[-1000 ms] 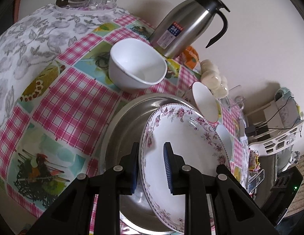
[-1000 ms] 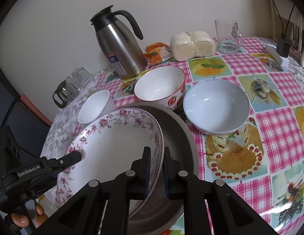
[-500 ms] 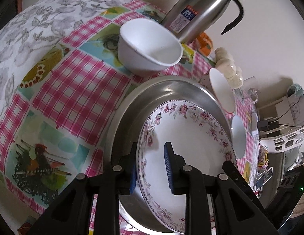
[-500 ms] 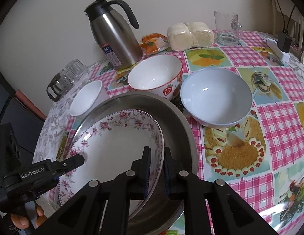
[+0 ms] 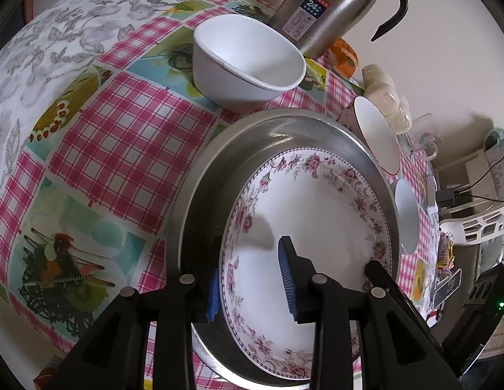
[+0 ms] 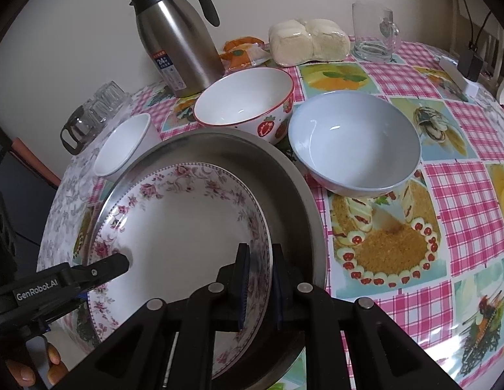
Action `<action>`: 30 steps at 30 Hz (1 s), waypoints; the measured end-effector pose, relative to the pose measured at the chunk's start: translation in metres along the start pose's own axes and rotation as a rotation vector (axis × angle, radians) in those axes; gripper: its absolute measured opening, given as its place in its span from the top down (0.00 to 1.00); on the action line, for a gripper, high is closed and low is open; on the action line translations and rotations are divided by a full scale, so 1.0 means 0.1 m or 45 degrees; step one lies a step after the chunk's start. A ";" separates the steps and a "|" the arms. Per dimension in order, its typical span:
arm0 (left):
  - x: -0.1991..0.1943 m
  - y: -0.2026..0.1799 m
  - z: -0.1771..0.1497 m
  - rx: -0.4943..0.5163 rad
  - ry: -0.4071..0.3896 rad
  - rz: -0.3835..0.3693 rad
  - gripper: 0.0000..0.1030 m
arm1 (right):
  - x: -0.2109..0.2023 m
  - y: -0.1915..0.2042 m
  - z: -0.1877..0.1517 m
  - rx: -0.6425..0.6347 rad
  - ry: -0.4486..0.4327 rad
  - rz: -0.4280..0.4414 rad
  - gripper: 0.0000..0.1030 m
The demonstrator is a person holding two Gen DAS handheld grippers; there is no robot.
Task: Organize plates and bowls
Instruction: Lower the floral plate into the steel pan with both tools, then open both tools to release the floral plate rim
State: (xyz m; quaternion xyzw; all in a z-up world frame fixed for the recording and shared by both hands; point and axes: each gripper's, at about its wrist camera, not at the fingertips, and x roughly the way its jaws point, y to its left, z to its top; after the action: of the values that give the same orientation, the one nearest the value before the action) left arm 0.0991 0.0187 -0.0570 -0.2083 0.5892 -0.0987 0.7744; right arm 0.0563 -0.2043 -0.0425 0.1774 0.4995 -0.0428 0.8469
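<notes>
The floral plate (image 6: 174,227) sits in the steel basin (image 6: 294,188). The left gripper (image 5: 252,276) has just been opening, pads off its rim – the right gripper (image 6: 258,279) (clamped on the opposite rim) could tip it, judging by that one-sided hold.

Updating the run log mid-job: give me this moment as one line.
floral plate in steel pan | left gripper jaws just opening, off rim | right gripper shut on plate rim | bowls unstacked
</notes>
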 end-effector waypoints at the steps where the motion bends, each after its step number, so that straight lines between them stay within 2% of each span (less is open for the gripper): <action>1: 0.00 0.01 0.00 -0.009 0.001 -0.006 0.68 | -0.01 0.01 0.00 -0.006 -0.003 -0.010 0.85; 9: 0.02 -0.02 0.02 0.003 -0.009 0.009 0.67 | 0.00 0.03 0.00 -0.047 -0.011 -0.058 0.85; 13: 0.03 -0.01 0.03 0.001 -0.005 0.015 0.66 | 0.02 0.06 0.01 -0.078 0.002 -0.060 0.77; 17: 0.03 0.00 0.03 -0.013 0.009 0.011 0.65 | 0.02 0.11 0.01 -0.110 0.016 -0.084 0.74; 23: -0.06 -0.03 0.02 0.013 -0.020 0.039 0.58 | -0.20 0.16 0.07 -0.138 -0.076 -0.114 0.63; 28: -0.17 -0.12 0.01 0.063 -0.071 0.071 0.53 | -0.32 0.16 0.09 -0.142 -0.132 -0.138 0.40; 30: -0.22 -0.15 0.01 0.085 -0.095 0.087 0.52 | -0.33 0.16 0.10 -0.144 -0.139 -0.145 0.35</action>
State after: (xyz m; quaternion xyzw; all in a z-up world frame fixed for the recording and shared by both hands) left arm 0.0945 0.0146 -0.0310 -0.1656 0.5631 -0.0842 0.8053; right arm 0.0522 -0.1958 -0.0055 0.0978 0.4636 -0.0722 0.8777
